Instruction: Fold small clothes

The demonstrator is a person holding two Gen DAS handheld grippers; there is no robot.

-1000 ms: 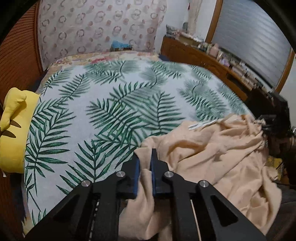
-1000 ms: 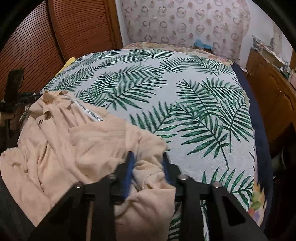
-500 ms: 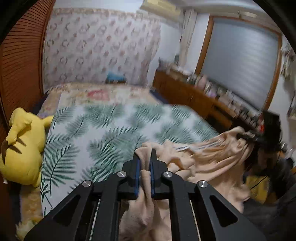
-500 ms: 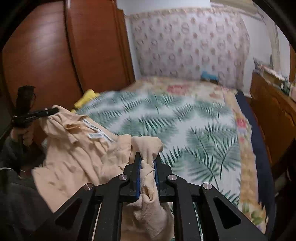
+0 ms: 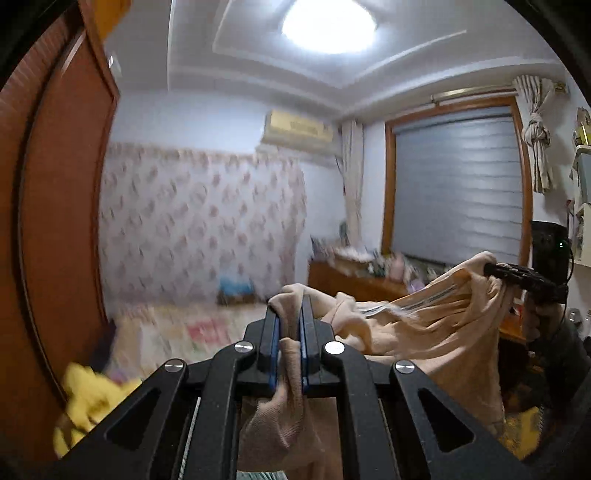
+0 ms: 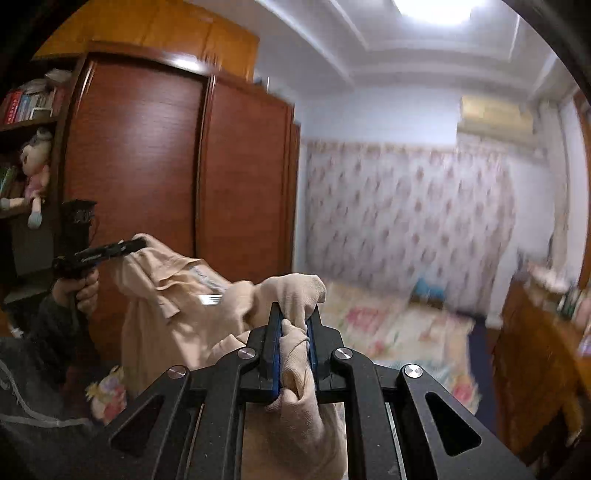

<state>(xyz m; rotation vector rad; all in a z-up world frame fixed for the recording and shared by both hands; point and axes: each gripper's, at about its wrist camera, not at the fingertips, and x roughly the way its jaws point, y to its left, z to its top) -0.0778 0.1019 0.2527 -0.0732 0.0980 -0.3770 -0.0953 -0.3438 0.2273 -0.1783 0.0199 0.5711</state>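
Peach garment (image 5: 424, 325): held up off the bed between your two grippers, slack cloth sagging between the grips. Your left gripper (image 5: 290, 321) has its blue-padded jaws pressed together on a bunched fold of the cloth; a knob of fabric pokes out past the fingertips at 12 o'clock and the rest hangs down under the jaws at 6. Your right gripper (image 6: 293, 321) is likewise clamped on a thick wad of the garment (image 6: 177, 314), fabric bulging over the tips and trailing down between the fingers. From the left wrist camera, the right gripper (image 5: 517, 275) sits at 3 o'clock, pinching the far top edge, with white care labels (image 5: 410, 304) showing on the stretch between. From the right wrist camera, the left gripper (image 6: 122, 249) sits at 9 o'clock, your left hand (image 6: 79, 291) around its handle, the cloth draping down from it. Farther out: bed (image 6: 391, 328) with a floral cover low in frame at 3 to 4 o'clock, blurred; patterned headboard wall (image 6: 406, 221) behind it; wooden wardrobe (image 6: 166, 177) at 10 o'clock; yellow plush toy (image 5: 88, 398) at 8 o'clock in the left view; window blind (image 5: 458, 184) at 2 o'clock; ceiling lamp (image 5: 328, 26) at 12.
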